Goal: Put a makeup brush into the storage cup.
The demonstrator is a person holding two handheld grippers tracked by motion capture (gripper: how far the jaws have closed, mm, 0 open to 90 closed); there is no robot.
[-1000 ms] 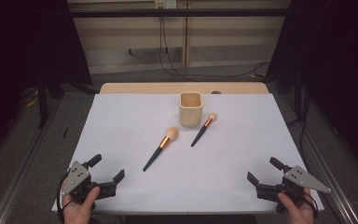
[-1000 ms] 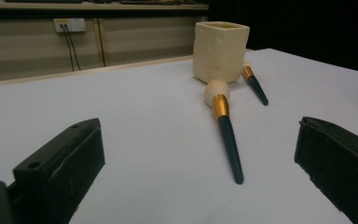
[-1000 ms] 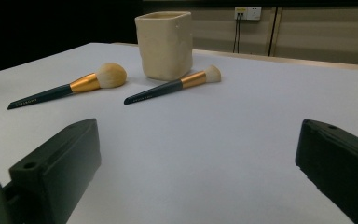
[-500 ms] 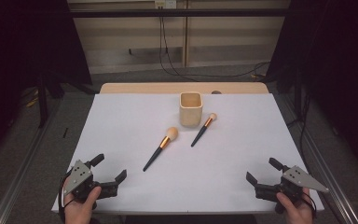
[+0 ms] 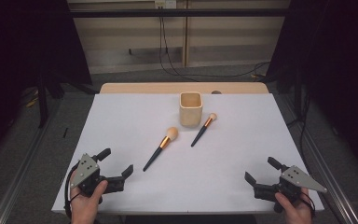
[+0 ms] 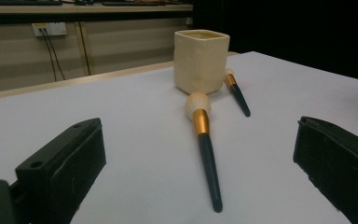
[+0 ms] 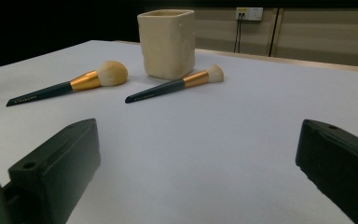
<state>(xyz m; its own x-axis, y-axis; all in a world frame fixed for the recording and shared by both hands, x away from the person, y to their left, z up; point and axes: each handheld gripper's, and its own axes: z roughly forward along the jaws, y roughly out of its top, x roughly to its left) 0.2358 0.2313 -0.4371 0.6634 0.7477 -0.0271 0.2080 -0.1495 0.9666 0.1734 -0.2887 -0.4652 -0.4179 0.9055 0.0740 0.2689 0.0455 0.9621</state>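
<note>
Grippers: left (image 5: 119, 164) and right (image 5: 258, 174) both wide open, empty, at near table (image 5: 121, 121) corners. Right gripper view shows lettering on big brush (image 7: 70, 84) handle; high view cannot. Count: two brushes, small brush (image 5: 203, 129) beside one cup (image 5: 190, 108), mid-table.

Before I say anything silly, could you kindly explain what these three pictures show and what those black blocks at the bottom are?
A person sits at a white table, holding a hand-held two-jaw tool in each hand: the left gripper and the right gripper. The high view looks down from above. The other two pictures come from cameras riding on each gripper; the black blocks are that gripper's own jaws, standing wide apart. On the table stands a cream square cup, upright. Two makeup brushes lie flat beside it: the larger brush and the smaller brush. Both grippers are open and hold nothing; they sit near the table's front edge.
</note>
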